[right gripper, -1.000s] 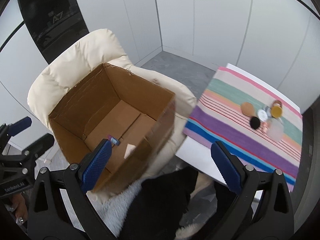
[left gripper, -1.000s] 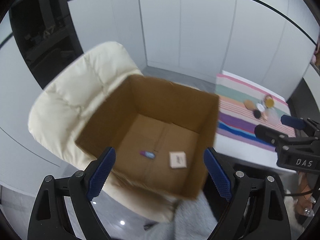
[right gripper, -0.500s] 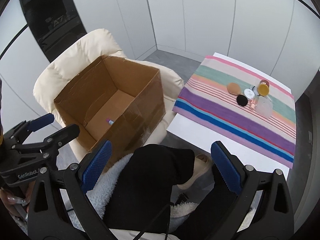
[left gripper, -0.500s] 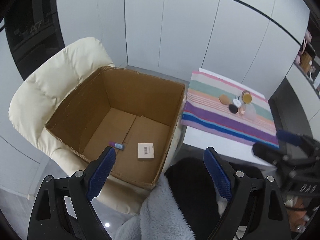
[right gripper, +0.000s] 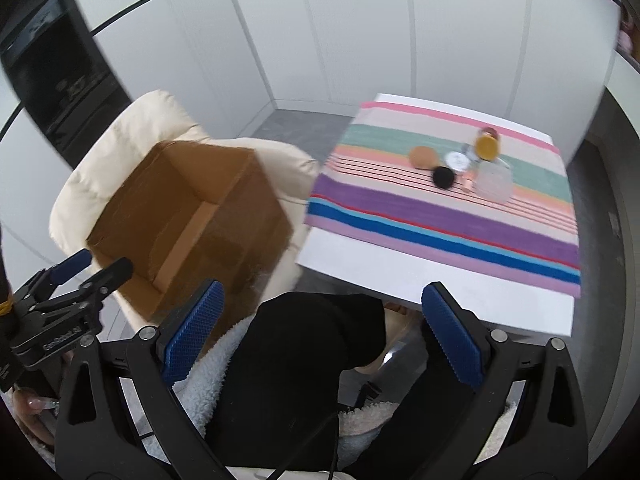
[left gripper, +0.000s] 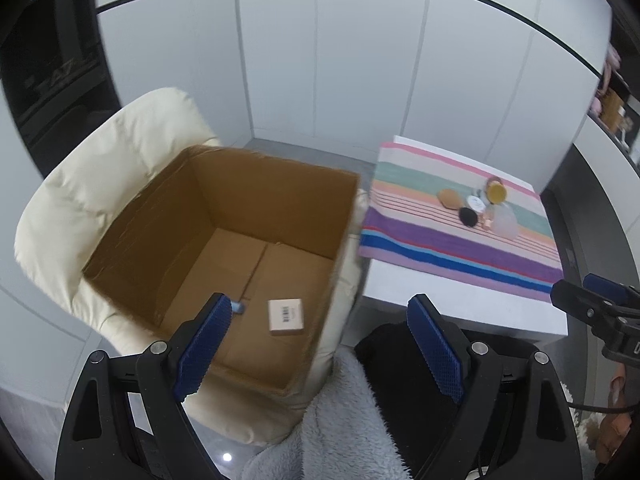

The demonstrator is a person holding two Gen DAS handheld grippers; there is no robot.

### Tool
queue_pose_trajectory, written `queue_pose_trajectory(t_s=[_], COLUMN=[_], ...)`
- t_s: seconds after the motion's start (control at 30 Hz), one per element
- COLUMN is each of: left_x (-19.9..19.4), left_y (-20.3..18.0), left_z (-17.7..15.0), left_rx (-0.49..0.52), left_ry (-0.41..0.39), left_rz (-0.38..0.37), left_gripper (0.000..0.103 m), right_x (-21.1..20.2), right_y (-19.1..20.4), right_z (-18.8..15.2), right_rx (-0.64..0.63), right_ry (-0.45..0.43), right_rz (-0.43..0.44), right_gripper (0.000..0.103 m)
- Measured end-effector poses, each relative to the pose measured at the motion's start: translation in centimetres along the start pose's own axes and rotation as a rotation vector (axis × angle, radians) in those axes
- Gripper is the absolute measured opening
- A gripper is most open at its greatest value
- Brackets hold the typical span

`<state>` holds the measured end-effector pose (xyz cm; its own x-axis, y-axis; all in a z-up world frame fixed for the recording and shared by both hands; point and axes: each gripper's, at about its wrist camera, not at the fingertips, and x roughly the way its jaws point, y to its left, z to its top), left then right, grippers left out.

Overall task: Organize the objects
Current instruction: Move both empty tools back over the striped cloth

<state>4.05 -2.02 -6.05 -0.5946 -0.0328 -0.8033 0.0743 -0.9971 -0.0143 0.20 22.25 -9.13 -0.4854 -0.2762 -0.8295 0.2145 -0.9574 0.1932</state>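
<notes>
An open cardboard box (left gripper: pixel 224 240) stands on a cream armchair (left gripper: pixel 80 184); it also shows in the right wrist view (right gripper: pixel 192 216). Inside lie a small beige carton (left gripper: pixel 285 317) and a small purple-blue tube (left gripper: pixel 239 307). A cluster of small cosmetics, with a tan puff (right gripper: pixel 423 157), a black puff (right gripper: pixel 443 177), a white lid (right gripper: pixel 457 160), a yellow-capped jar (right gripper: pixel 486 146) and a clear jar (right gripper: pixel 494 181), sits on a striped cloth (right gripper: pixel 440 220). My left gripper (left gripper: pixel 316 344) is open and empty, above the box's near edge. My right gripper (right gripper: pixel 320 332) is open and empty, above my lap.
The striped cloth covers a white table (right gripper: pixel 400 280) right of the armchair. My legs in black trousers (right gripper: pixel 296 352) and a fleece jacket (left gripper: pixel 340 420) fill the lower middle. White cabinet walls stand behind. A dark shelf unit (left gripper: pixel 48 80) is at far left.
Both grippers have swung rightward, from over the box toward the table. The striped cloth and cosmetics now sit larger in the right wrist view. Both grippers stayed open and empty.
</notes>
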Motion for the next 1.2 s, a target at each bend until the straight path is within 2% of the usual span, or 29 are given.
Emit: queue_pose_trajectory(t_s=[0.3,0.43,0.73,0.9,1.03,1.2], left_x=[-0.1,0.3,1.0,2.1,3.7,8.0], left_y=[-6.8,-10.1,-14.6,-17.0,-19.1,-21.6], left_z=[0.8,0.8,1.4,3.9,6.0,9.8], left_rx=[0.143,0.211,0.262,0.249,0.258,0.266], left_ry=[-0.015,0.003,0.041,0.049,0.005,0.039], left_rz=[-0.087,-0.121,-0.207,-0.265,-0.238,-0.219], left_gripper=[0.091,0.091,0.091,0.091,0.091,0.091], right_x=[-3.1,-4.8,-7.8,-7.8,-6.6,-3.4], right_y=[-6.8,-10.4,-17.0,-19.2,-20.9,-22.1], right_z=[-1.5,-2.7,-6.4,-7.2,-6.8,-5.2], right_rx=[0.13,0.206,0.361,0.383,0.383,0.368], right_ry=[-0.031,-0.041,-0.059,-0.043,-0.029,-0.02], right_rz=[-0.11,-0.165,-0.247,-0.282,-0.3,-0.311], right_gripper=[0.101,0.101,0.101,0.101,0.101,0.101])
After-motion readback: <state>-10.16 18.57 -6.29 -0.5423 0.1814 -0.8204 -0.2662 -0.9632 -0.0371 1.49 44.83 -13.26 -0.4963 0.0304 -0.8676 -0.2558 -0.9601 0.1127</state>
